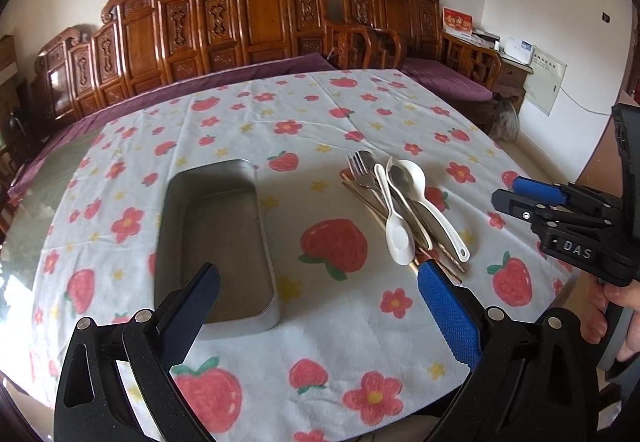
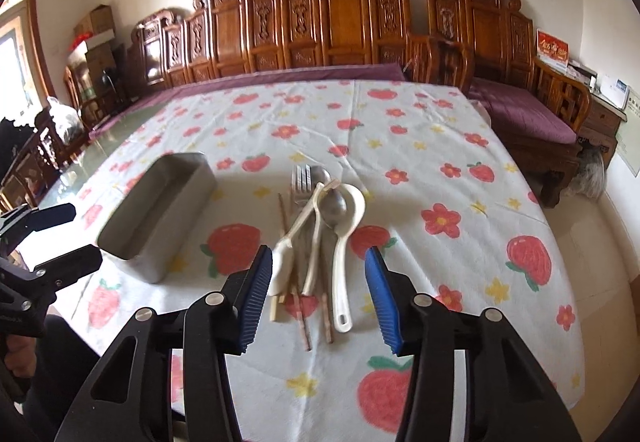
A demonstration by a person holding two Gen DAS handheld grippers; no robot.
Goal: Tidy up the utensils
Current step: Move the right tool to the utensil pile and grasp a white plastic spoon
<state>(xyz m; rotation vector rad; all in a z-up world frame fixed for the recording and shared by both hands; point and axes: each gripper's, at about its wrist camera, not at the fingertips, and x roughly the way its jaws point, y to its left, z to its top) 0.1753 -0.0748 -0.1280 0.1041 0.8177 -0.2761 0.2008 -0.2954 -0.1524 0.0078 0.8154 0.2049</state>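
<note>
We have a small heap of utensils [image 2: 316, 226] lying crossed on the strawberry-print tablecloth [image 2: 420, 146], just right of the empty metal tray [image 2: 160, 210]: two white ceramic spoons [image 2: 344, 238], a steel spoon [image 2: 333, 207], a fork [image 2: 301, 178] and several chopsticks [image 2: 326, 316] underneath. We judge the ceramic spoons the delicate ones: light, stiff, glazed and slick, liable to chip if dropped into the steel tray, so we would take each by the middle of its handle rather than the bowl. The steel pieces look thin and sit flat, harder to get under; the chopsticks, probably wood or bamboo though the view is too soft to be sure, should roll and want pinching crosswise. Because the pieces overlap, lifting one may drag its neighbours. Our right gripper [image 2: 318, 294] hangs over the near end of the heap, jaws wide and holding nothing. Our left gripper [image 1: 318, 306] hovers between tray and heap, likewise spread wide and empty.
</note>
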